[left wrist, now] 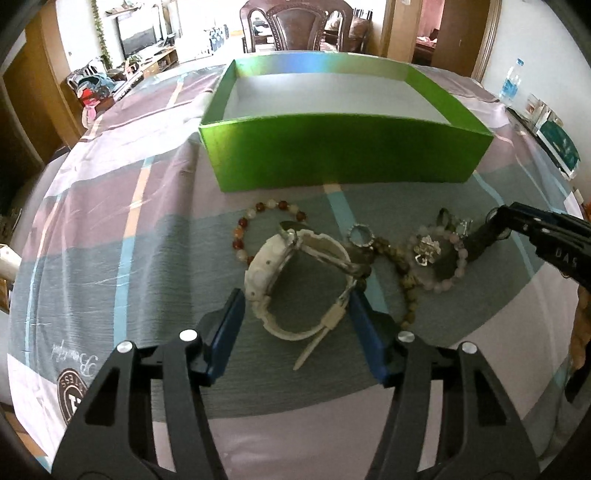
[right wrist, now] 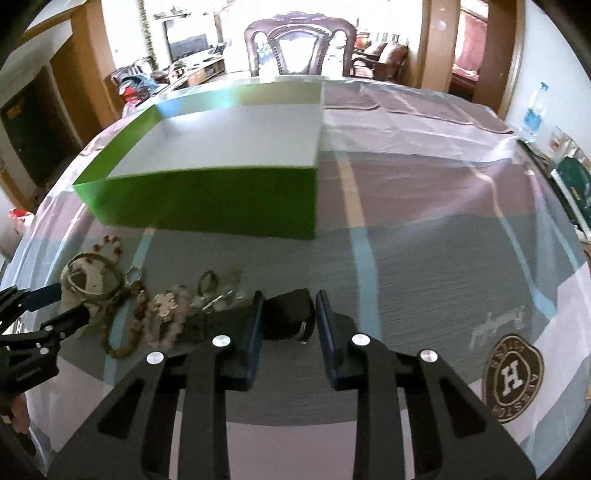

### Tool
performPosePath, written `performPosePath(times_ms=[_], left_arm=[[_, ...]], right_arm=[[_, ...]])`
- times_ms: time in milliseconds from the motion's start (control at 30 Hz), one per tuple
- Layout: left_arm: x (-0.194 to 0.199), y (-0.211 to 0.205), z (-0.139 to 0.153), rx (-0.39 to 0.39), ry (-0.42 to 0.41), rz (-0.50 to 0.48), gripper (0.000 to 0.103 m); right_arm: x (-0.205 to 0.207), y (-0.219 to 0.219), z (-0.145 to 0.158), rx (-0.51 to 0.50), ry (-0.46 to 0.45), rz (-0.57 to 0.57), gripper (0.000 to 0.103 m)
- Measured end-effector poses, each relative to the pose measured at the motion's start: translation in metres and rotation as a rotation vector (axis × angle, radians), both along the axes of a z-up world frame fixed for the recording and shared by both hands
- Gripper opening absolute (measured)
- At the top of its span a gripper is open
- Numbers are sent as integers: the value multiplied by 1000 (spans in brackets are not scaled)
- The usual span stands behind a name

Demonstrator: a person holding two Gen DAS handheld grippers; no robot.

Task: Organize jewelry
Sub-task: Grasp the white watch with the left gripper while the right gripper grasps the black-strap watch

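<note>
white watch (left wrist: 295, 280) between spread left jaws; right jaws straddle black strap (right wrist: 288, 314), apart.

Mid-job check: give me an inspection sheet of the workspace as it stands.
Surface: table under a striped cloth, wrinkled.
Job's things: green box, open, nothing visible inside; white watch; red and white bead bracelet; brown bead bracelet; pink bead bracelet; silver ring; black strap.
Clutter: nothing seen.
Grippers: left gripper open around the white watch; right gripper open either side of the black strap.
Cables: nothing seen.
Surroundings: chair, water bottle, TV.
</note>
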State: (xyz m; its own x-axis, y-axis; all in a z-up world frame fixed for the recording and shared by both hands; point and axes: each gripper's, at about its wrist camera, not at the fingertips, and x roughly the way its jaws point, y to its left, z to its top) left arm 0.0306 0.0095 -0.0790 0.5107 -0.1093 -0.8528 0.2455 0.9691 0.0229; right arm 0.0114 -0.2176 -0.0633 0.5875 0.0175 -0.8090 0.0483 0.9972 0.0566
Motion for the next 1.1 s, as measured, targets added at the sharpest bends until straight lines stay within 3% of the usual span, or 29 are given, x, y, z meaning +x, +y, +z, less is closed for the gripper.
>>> performPosePath(times_ms=[167, 500, 600, 633, 667, 700, 733, 1000, 1100], left_arm=[[-3, 9, 10, -1, -27, 22, 68], [2, 26, 13, 15, -31, 71, 70], [7, 23, 3, 8, 2, 57, 60], [9, 22, -1, -1, 15, 52, 50], [10, 22, -4, -9, 23, 49, 32], [12, 22, -7, -20, 36, 46, 25], [14, 22, -8, -43, 49, 39, 18], [3, 28, 17, -60, -48, 55, 16], [-8, 29, 35, -62, -115, 58, 4]], right_arm=[[-2, -25, 6, 13, -12, -72, 30], [-10, 9, -9, -80, 44, 95, 30], [-6, 14, -15, -78, 8, 94, 30], [-6, 14, -15, -77, -3, 99, 29], [-7, 16, -14, -86, -15, 101, 23], [-8, 17, -13, -90, -27, 105, 11], [-9, 16, -11, -68, -35, 113, 10], [-10, 8, 2, -19, -93, 86, 8], [-13, 2, 9, 0, -125, 68, 8]])
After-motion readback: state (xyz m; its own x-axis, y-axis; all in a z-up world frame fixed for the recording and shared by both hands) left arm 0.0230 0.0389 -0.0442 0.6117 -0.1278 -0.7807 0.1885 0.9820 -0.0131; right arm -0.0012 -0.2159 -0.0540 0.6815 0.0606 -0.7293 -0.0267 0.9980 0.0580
